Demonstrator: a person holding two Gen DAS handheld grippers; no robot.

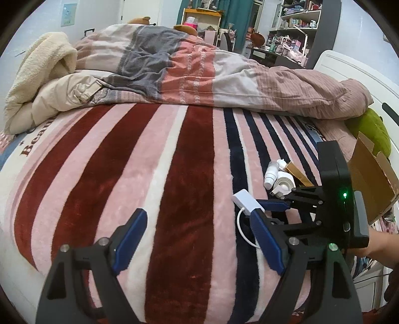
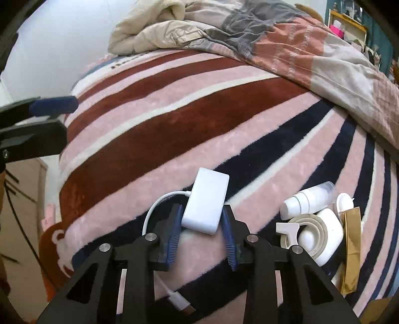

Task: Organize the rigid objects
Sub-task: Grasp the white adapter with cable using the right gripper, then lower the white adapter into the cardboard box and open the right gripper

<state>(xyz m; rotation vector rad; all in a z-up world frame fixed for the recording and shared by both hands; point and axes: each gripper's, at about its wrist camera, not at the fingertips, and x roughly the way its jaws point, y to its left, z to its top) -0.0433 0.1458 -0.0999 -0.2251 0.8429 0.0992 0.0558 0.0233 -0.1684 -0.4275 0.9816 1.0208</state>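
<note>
White adapter (image 2: pixel 205 202) on striped blanket (image 2: pixel 174 104); rumpled quilt (image 1: pixel 199 72) behind, shelves (image 1: pixel 296 22) beyond.

Left claw (image 1: pixel 197 239) spread wide and empty, right claw (image 2: pixel 201 221) pinched narrow, both tilted downward

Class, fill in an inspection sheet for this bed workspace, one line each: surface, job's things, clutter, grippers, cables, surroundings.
Surface: striped fleece blanket spread over the bed.
Job's things: white adapter box; beside it a pile with a white pump bottle, a roll of tape and a gold box.
Clutter: rumpled duvet and cream blanket heaped at the far end.
Grippers: right gripper closed on the adapter box; left gripper open, nothing between its fingers.
Cables: the adapter's white lead loops off its left end.
Surroundings: open cardboard box at the right edge; crowded shelves behind.
</note>
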